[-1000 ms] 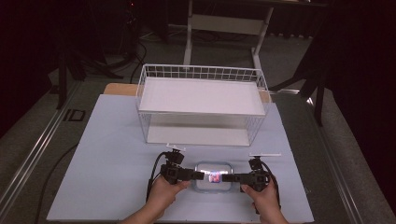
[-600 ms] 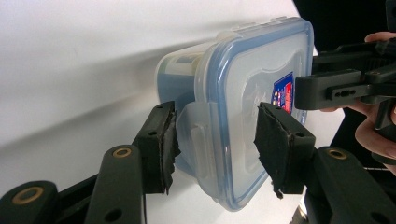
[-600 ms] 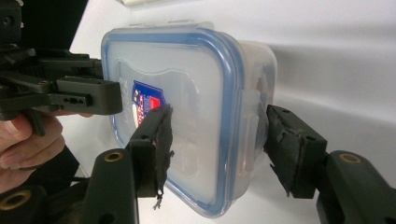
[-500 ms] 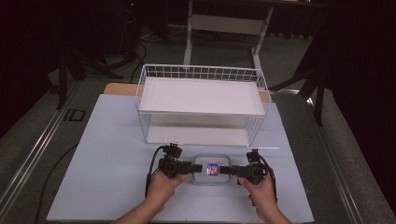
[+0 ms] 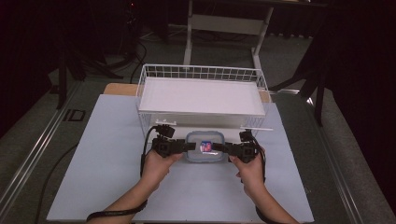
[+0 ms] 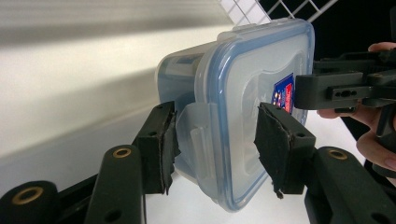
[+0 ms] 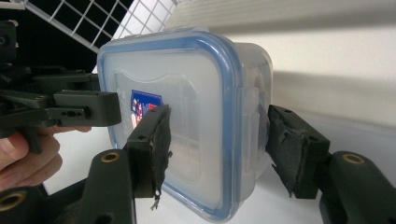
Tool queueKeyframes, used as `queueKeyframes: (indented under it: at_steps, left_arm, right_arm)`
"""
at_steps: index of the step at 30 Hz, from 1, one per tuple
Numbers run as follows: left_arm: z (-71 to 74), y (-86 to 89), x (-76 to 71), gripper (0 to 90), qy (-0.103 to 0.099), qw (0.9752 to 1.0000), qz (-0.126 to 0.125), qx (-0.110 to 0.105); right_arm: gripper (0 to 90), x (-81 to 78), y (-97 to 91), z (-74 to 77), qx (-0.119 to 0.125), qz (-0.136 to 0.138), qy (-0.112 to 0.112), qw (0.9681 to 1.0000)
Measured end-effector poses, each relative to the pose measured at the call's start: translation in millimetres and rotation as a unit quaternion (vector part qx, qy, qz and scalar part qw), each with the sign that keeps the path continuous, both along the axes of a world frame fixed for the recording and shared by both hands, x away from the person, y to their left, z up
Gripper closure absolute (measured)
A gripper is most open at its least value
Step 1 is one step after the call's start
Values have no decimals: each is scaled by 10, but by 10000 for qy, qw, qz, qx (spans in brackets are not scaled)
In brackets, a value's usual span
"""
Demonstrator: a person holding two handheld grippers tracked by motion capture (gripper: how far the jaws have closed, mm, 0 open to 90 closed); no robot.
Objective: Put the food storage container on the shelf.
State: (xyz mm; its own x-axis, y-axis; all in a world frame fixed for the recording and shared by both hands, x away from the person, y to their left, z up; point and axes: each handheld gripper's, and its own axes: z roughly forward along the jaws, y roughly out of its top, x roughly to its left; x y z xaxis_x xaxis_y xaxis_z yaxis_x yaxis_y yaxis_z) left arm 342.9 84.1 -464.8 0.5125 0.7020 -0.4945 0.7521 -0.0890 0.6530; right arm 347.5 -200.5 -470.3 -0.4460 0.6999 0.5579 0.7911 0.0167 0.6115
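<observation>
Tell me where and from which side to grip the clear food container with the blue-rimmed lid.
Grip the food container at its two short ends, one gripper from each side, fingers spanning lid and base at the side latch flap. It's wide, flat-lidded and boxy, so end clamps keep it level. The left gripper and right gripper already sit this way, before the wire basket.

White wire basket (image 5: 201, 73) standing toward the far side of the pale blue surface (image 5: 102, 158), with a flat white board (image 5: 201, 95) laid across its top. Behind, a white metal frame (image 5: 229, 23) on the grey floor (image 5: 32, 135). Black cables (image 5: 133, 51) trailing over the floor at far left.
</observation>
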Motion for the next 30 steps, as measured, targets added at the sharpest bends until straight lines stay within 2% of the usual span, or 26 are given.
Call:
queueKeyframes:
  at_steps: [1, 2, 4, 8, 10, 12, 13, 15, 18, 21, 22, 24, 25, 26, 27, 28, 30]
  left_arm:
    - [0, 0, 0, 501, 0, 10000, 0, 0]
    - [-9, 23, 48, 501, -101, 9999, 2, 27]
    - [-44, 44, 101, 501, -168, 9999, -2, 31]
    - [-123, 36, 162, 499, -101, 9999, 96, -3]
    - [-179, 49, 213, 499, -152, 9999, 27, 7]
    - [-228, 51, 241, 498, -149, 9999, 43, -6]
    - [-244, 54, 250, 498, -145, 9999, 50, 17]
    - [-269, 64, 274, 497, -258, 9997, 0, 23]
    - [-291, 61, 293, 496, -276, 9995, 124, -42]
    - [-305, 62, 324, 495, -313, 9995, 107, -16]
    - [-319, 70, 338, 495, -396, 9992, 34, 7]
    - [-344, 67, 338, 495, -296, 9995, 127, -39]
    - [-361, 68, 348, 495, -234, 9996, 158, -44]
    - [-373, 71, 360, 495, -182, 9997, 154, -59]
    - [-384, 72, 366, 495, -206, 9996, 158, -59]
    - [-385, 72, 368, 495, -235, 9996, 159, -42]
    - [-394, 83, 385, 494, -280, 9995, 136, -57]
  right_arm:
    - [415, 0, 0, 0, 0, 0, 0, 10000]
    - [415, 50, 23, -17, 88, -45, -105, 9999]
    - [415, 99, 45, -45, 140, -106, -146, 9997]
    - [414, 171, 68, -127, 139, -191, -238, 9994]
    - [414, 200, 72, -169, 172, -245, -168, 9994]
    - [414, 228, 80, -220, 188, -263, -171, 9993]
    - [414, 242, 83, -244, 195, -295, -104, 9993]
    - [413, 259, 90, -276, 210, -322, -106, 9992]
    - [413, 297, 107, -294, 214, -367, -110, 9990]
    - [412, 323, 119, -307, 239, -398, -85, 9989]
    - [412, 338, 118, -326, 237, -389, -131, 9989]
    - [411, 340, 126, -331, 223, -413, -95, 9989]
    - [410, 355, 128, -343, 160, -405, -165, 9989]
    - [410, 364, 137, -346, 143, -433, -100, 9989]
    - [410, 363, 142, -343, 151, -456, 9, 9988]
    - [410, 377, 144, -365, 123, -480, -91, 9987]
    - [411, 384, 140, -384, 204, -503, -51, 9985]
